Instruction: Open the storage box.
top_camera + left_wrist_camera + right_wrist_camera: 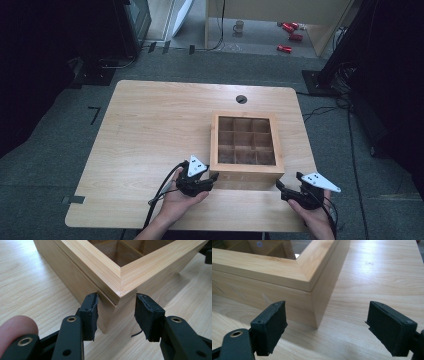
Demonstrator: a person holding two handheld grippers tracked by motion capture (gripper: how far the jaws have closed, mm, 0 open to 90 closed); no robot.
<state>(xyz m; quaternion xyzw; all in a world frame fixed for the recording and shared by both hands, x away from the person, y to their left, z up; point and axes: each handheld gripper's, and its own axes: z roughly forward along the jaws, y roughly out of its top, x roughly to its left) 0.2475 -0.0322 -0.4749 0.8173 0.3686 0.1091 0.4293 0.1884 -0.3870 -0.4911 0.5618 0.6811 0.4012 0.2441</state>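
Table (pixel 150 130): light wood, a round cable port (pixel 241 99) beyond the box.

Wooden box (pixel 246 172): sits on the table, toward the person's right and near the front edge. Square, with a framed lid of clear pane (pixel 245 140); through it a grid of small compartments shows, contents too dim to tell. The lid lies flat, a thin seam running under its frame.

Left gripper (pixel 215 176): at the box's near-left corner. In the left gripper view the jaws straddle that corner at seam height; one pad (pixel 91 312) touches the box's side just under the lid frame, the other pad (pixel 147 315) stands just beside the adjoining face, whether pressing cannot be told. Jaws drawn narrow around the corner.

Right gripper (pixel 279 187): near the box's near-right corner, just short of it. Jaws spread wide, nothing between them; in the right gripper view the corner sits ahead of the pads (pixel 272 325), apart from both.

Step in hand, as judged: taking hold of the box at its two front corners, probably to lift the lid or shift the box. Left side looks set; right side not yet.

Next move calls for the right gripper to advance until its pads flank the corner at the lid frame, then close. Both grips need matching height on the seam, or the lid may bind or the box may skew.
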